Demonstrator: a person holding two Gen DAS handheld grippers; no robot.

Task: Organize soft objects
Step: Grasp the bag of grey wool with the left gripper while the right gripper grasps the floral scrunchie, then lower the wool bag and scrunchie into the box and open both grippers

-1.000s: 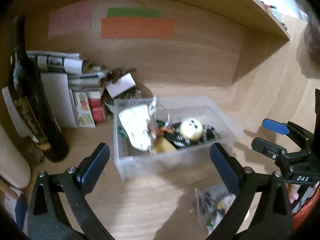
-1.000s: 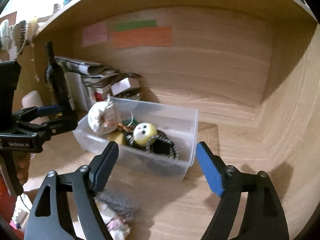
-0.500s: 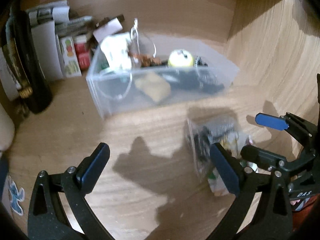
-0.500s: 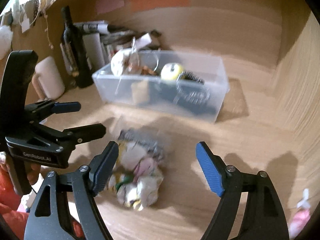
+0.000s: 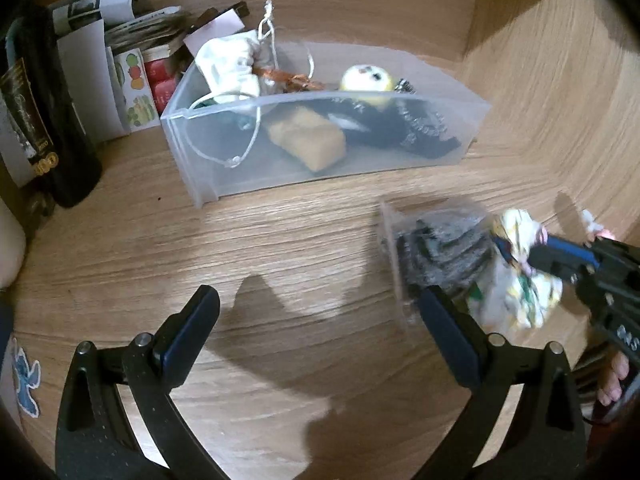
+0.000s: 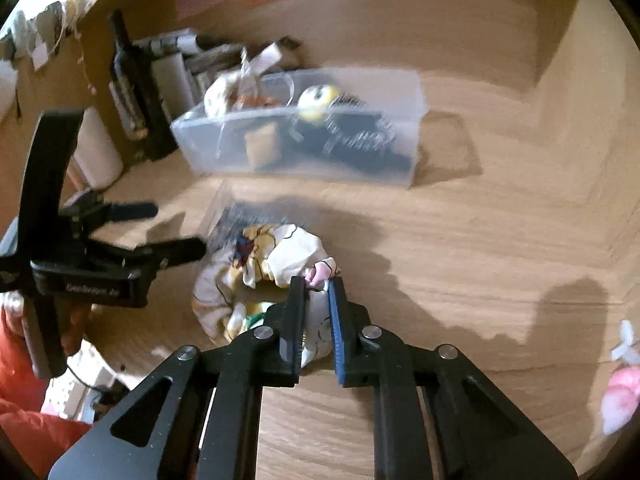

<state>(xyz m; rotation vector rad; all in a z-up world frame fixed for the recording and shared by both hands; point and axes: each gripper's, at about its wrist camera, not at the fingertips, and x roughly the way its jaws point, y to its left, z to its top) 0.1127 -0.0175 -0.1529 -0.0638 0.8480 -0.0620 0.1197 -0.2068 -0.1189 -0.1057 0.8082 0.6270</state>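
Printed cream-and-yellow fabric bundle (image 6: pixel 260 276) lies on the wooden shelf surface (image 6: pixel 460 248), just in front of the clear plastic bin (image 6: pixel 304 160). Right gripper (image 6: pixel 318 286) is clenched on the bundle's near edge, cloth pinched between both fingers. A dark grey knitted item (image 5: pixel 440 252) in a clear wrapper touches the bundle on its bin side. Left gripper (image 5: pixel 316 308) hangs released, fingers wide apart, near the bundle and above bare wood. The bin contains a yellow plush ball (image 5: pixel 366 82), a tan sponge (image 5: pixel 308 142) and a white pouch (image 5: pixel 232 66). A dark bottle (image 5: pixel 44 120) stands left of the bin.
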